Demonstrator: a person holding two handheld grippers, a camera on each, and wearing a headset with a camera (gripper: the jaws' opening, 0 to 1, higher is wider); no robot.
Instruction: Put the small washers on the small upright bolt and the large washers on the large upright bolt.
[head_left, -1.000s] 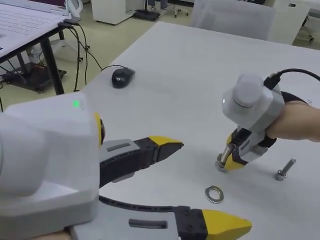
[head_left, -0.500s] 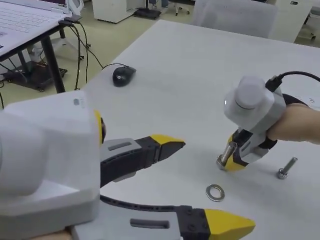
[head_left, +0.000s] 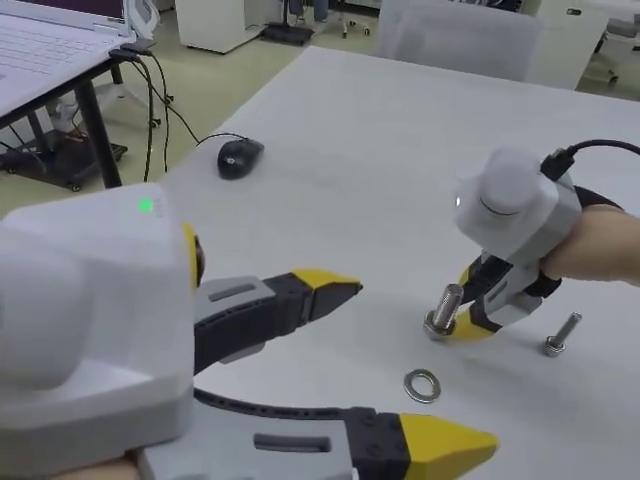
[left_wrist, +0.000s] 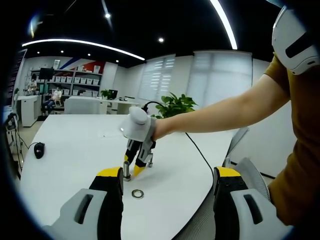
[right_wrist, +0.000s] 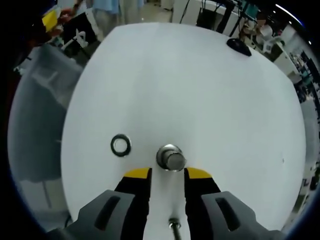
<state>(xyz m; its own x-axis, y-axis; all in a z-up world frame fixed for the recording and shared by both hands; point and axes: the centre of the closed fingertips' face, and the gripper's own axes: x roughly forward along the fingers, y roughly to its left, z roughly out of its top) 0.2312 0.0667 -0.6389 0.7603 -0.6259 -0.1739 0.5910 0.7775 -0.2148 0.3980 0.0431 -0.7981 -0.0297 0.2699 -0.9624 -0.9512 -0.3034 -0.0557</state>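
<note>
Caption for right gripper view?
Right gripper, open, poised beside the large upright bolt; a loose washer lies on the white table.

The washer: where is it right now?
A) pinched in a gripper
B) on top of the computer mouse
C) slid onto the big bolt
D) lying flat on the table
D: the washer lies flat on the table, a little apart from the large bolt.
</note>
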